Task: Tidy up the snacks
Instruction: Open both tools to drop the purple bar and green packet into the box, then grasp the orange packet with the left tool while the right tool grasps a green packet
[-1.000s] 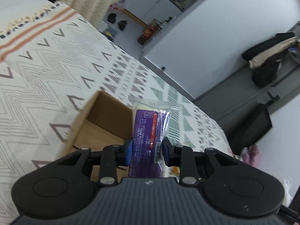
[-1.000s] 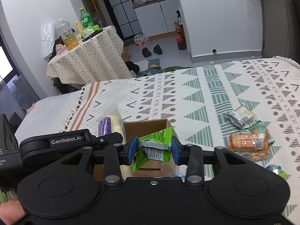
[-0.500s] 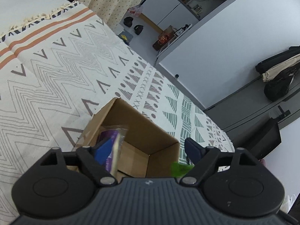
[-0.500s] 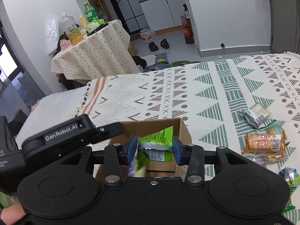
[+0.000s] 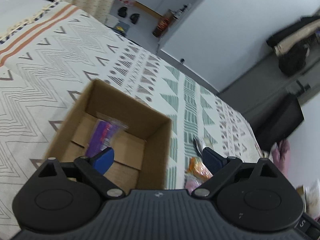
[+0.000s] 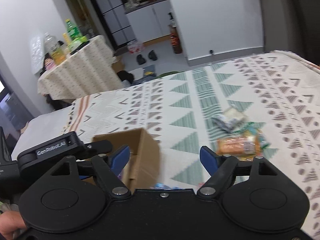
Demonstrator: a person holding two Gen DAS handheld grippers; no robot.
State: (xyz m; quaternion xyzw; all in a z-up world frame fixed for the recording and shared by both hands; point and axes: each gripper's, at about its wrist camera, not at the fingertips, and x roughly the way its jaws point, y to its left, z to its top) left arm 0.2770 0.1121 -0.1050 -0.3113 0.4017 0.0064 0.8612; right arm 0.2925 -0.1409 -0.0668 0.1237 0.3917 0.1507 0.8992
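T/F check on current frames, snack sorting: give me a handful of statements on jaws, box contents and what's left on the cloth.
1. The left gripper has its jaws open and holds nothing. True.
2. The right gripper is clamped on a green packet. False: its jaws are open and empty.
3. A purple snack packet lies inside the cardboard box. True.
4. The box is closed with its flaps down. False: it is open at the top, inside visible.
5. An orange snack packet lies on the patterned cloth outside the box. True.
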